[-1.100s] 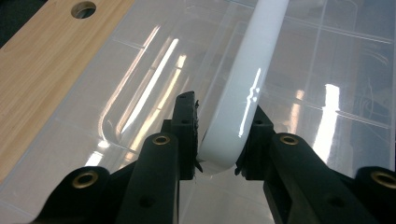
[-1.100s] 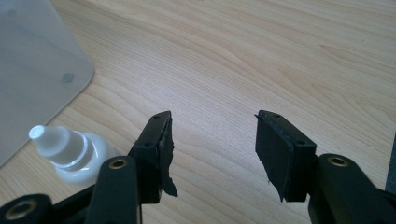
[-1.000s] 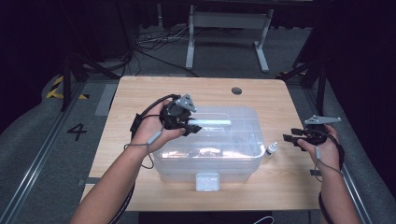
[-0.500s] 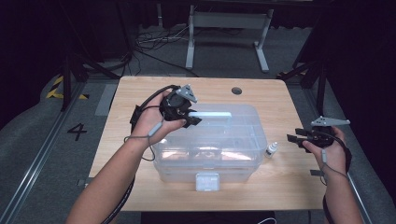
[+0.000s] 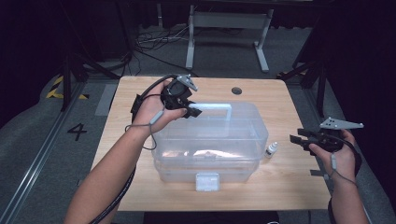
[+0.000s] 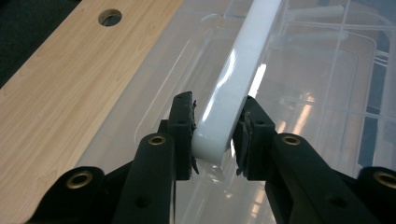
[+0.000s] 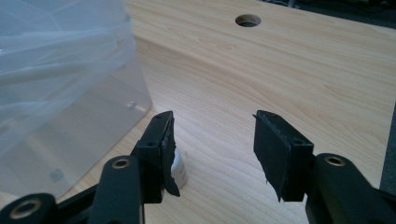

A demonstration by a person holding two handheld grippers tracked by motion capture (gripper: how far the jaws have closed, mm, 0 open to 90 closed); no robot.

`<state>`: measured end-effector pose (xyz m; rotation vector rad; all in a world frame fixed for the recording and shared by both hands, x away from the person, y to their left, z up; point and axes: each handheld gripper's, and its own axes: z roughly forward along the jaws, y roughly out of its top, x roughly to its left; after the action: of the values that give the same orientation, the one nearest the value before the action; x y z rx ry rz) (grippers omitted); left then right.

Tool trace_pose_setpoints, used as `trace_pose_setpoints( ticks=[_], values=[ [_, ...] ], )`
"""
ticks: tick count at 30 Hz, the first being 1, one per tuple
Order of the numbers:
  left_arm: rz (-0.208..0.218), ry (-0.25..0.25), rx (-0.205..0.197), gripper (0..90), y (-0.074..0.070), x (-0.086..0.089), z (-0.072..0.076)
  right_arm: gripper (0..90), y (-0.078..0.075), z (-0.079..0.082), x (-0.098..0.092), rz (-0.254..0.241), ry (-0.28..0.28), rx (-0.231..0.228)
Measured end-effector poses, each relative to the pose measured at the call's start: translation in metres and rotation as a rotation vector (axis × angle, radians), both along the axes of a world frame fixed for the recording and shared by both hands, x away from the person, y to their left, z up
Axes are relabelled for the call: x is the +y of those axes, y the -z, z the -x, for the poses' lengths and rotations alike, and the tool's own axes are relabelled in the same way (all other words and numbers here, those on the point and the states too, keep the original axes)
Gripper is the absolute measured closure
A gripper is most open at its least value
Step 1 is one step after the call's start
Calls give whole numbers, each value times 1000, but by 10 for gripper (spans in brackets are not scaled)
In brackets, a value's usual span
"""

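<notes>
**Left tongs on the bin handle, right tongs open beside the bottle**

Left tongs (image 6: 215,135) closed around one end of the long white plastic handle (image 6: 243,70), black pads pressing its two sides near the rounded corner. Same tongs (image 5: 192,111) seen from above at the left end of that handle (image 5: 215,107), gripped in the person's left hand (image 5: 156,108), cable looping back along the forearm. Handle lying along the top of the clear plastic storage bin (image 5: 210,140), on its see-through lid (image 6: 322,65). Bin resting mid-counter, small white latch (image 5: 207,181) on its near wall.

Right tongs (image 7: 214,149) parted, nothing between the pads, only bare wood in the gap. Small white dropper bottle (image 7: 178,171) standing just behind the left-hand pad of that view, partly hidden. From above, right tongs (image 5: 295,139) held in the right hand (image 5: 337,154) off the bin's right end, pointing toward the bottle (image 5: 271,150), apart from it. Bottle upright on the light wooden counter (image 5: 289,186), just beside the bin's right wall. Round cable hole (image 5: 236,90) in the counter beyond the bin.
</notes>
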<state>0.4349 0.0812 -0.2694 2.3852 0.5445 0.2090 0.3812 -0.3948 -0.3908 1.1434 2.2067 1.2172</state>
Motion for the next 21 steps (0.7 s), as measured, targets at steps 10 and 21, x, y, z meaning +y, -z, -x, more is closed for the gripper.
trace_pose_setpoints(
  ticks=[10,21],
  values=[
    [8,-22,18,703,-5,-1,-15,540,-13,18,14,4,-48,-2],
    [-10,-34,58,702,-12,-2,-33,661,-19,31,34,17,-120,29]
  ],
)
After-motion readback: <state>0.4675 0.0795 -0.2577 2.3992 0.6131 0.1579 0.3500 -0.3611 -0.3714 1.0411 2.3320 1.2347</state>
